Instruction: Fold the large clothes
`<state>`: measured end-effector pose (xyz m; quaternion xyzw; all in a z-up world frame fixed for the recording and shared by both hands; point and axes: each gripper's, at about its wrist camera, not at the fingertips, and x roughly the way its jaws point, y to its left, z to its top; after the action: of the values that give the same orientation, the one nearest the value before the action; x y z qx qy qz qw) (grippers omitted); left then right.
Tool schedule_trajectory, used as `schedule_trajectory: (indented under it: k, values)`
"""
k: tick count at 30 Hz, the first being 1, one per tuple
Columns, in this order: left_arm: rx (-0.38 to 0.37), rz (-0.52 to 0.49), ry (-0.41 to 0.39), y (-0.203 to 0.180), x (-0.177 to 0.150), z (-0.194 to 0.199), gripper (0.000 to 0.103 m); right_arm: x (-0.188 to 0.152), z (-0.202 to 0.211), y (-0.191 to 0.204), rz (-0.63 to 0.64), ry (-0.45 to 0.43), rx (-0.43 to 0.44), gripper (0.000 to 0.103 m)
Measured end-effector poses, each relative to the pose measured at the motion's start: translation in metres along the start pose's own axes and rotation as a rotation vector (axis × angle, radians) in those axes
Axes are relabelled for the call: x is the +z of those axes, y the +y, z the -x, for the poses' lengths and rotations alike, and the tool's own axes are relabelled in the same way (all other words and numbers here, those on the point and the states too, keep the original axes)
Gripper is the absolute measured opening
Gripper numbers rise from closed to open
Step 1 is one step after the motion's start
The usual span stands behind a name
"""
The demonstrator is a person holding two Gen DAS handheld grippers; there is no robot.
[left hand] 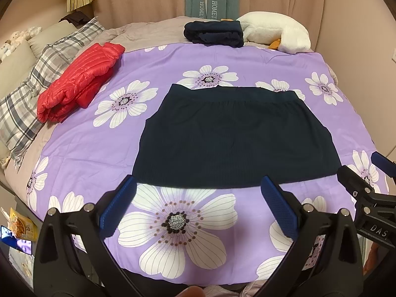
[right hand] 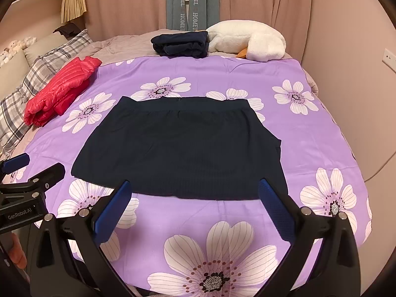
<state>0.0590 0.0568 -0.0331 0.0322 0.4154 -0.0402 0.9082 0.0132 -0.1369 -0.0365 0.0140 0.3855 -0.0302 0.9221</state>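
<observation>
My left tongs and right tongs hang spread wide and empty above the purple flowered bedcover. Just beyond their tips, the dark navy ribbed skirt lies flat, waistband at the far edge.

Dark navy skirt lies flat and spread out on the purple flowered bedspread, unfolded. Waistband at the far end, narrower; hem at the near end, wider. Fabric finely ribbed, gathered just below the waistband. Small fold at its right edge.
</observation>
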Motion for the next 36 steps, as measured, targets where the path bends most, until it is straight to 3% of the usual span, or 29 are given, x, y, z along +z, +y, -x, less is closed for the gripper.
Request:
schedule_trajectory:
  k: [36]
  values:
    - [0.005,-0.016,-0.007,0.0039,0.0007,0.0036,0.101,0.0025,0.0050,0.0003,-0.007,-0.001,-0.013,0.102]
